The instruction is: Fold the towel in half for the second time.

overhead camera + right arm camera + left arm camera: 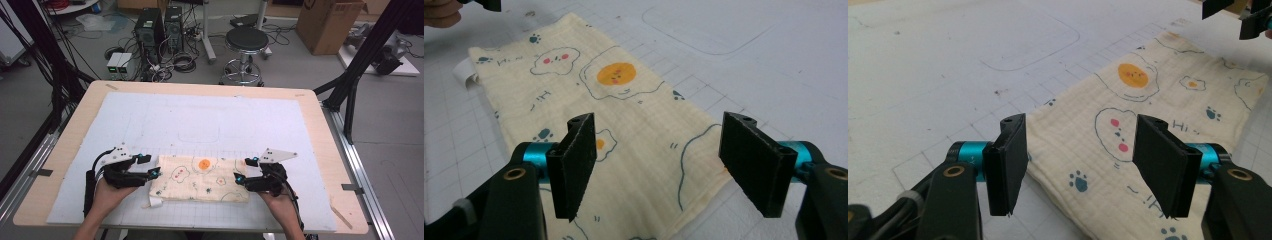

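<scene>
Cloth (202, 178), cream, folded flat, cartoon egg prints

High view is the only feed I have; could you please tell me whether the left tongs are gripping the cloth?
Observer: No. In the left gripper view the left tongs stand open. The cloth shows through the gap, and nothing is pinched.
Operator: Thank you. And the right tongs?
Observer: Open as well. The right gripper view shows the right tongs wide apart, with the cloth's end lying flat beyond the gap.
Operator: Is the white bit at the cloth's near left corner a fold?
Observer: It looks like a small white loop tag sticking out from that corner.
</scene>
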The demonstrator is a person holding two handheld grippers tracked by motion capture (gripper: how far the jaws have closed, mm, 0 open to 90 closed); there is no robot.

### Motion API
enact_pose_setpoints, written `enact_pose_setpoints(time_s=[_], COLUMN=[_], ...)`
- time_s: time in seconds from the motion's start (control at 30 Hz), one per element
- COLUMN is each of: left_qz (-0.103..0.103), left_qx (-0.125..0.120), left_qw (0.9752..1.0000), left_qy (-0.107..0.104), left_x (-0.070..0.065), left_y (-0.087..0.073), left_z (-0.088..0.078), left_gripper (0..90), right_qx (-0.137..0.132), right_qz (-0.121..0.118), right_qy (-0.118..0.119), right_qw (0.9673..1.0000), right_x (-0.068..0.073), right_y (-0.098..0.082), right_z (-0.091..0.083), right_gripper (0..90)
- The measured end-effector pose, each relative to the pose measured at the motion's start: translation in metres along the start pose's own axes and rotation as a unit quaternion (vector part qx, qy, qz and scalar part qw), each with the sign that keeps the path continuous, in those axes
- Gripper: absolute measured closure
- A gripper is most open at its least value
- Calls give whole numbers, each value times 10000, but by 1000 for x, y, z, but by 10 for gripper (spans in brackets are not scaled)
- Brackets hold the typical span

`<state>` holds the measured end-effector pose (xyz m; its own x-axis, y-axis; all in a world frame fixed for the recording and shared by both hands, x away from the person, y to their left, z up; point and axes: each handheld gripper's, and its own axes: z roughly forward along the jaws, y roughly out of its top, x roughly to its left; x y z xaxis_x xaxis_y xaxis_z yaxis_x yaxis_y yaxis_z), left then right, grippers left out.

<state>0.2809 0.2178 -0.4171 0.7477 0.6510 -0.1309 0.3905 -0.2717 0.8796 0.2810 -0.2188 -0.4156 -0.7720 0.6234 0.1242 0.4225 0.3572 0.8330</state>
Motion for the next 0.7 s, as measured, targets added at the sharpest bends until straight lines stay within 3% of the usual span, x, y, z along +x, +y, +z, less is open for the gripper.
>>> enact_pose_setpoints(time_s=[0.47, 0.7], left_qz=[-34, -229], left_qx=[92, 143], left_qw=[9999, 9988], left_qy=[122, 416], left_x=[3, 9], left_y=[0, 6], left_z=[4, 15], left_gripper=[390, 430], right_qx=[52, 71], right_qz=[-28, 42], right_qy=[-78, -207], right_qw=[10000, 9998], right_x=[-5, -22], right_y=[1, 12], right_z=[4, 7], right_gripper=[310, 313])
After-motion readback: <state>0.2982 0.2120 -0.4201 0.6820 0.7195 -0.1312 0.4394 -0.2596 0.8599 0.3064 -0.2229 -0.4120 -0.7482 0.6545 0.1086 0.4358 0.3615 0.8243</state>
